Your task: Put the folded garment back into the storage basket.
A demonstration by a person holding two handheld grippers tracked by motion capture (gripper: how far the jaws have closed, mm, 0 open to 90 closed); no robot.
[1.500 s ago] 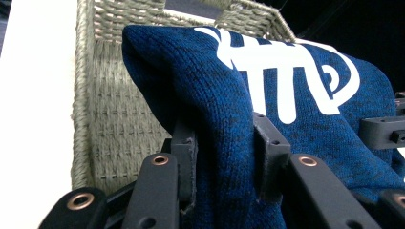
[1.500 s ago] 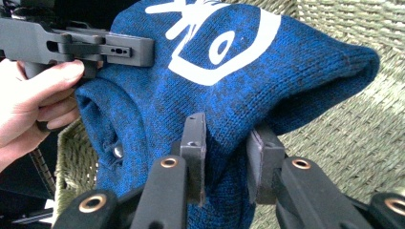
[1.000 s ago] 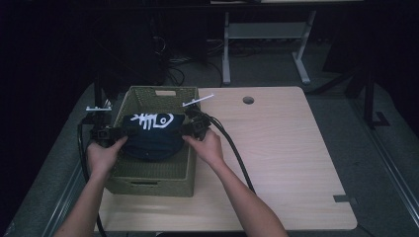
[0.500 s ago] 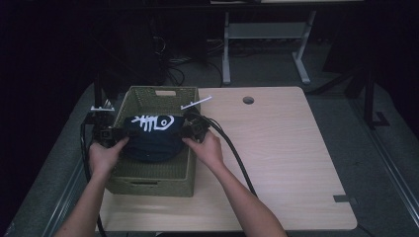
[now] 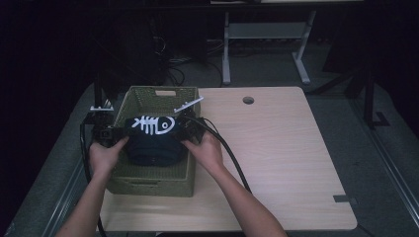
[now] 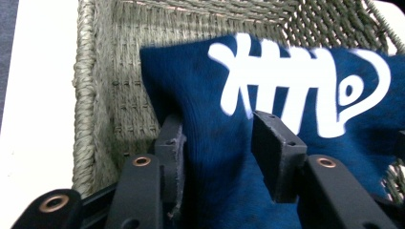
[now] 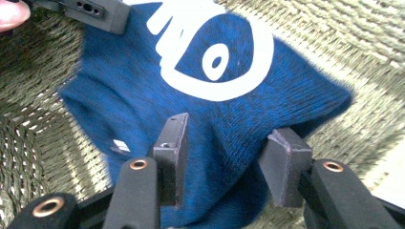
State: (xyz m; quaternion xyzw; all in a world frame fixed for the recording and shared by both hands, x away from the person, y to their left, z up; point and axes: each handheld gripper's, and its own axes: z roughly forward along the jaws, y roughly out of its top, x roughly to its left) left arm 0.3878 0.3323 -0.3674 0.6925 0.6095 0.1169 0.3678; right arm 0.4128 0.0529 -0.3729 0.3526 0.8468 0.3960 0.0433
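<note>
A folded navy garment (image 5: 150,143) with a white fish-bone print hangs between my two grippers, low inside a woven green basket (image 5: 148,183). My left gripper (image 5: 121,134) holds its left edge; in the left gripper view the cloth (image 6: 215,90) bunches between the jaws of that gripper (image 6: 217,130), with the basket wall (image 6: 95,95) behind. My right gripper (image 5: 185,131) holds the right edge; in the right gripper view the garment (image 7: 229,95) fills the gap of this gripper (image 7: 229,130) above the basket weave (image 7: 334,43).
The basket stands on the left part of a light wooden table (image 5: 281,153) with a round cable hole (image 5: 248,100). A thick black cable (image 5: 232,160) trails from the right gripper across the tabletop. A white desk frame (image 5: 267,30) stands on the dark floor beyond.
The garment and both grippers have sunk slightly lower into the basket and come a little nearer the person. The grips have not changed.
</note>
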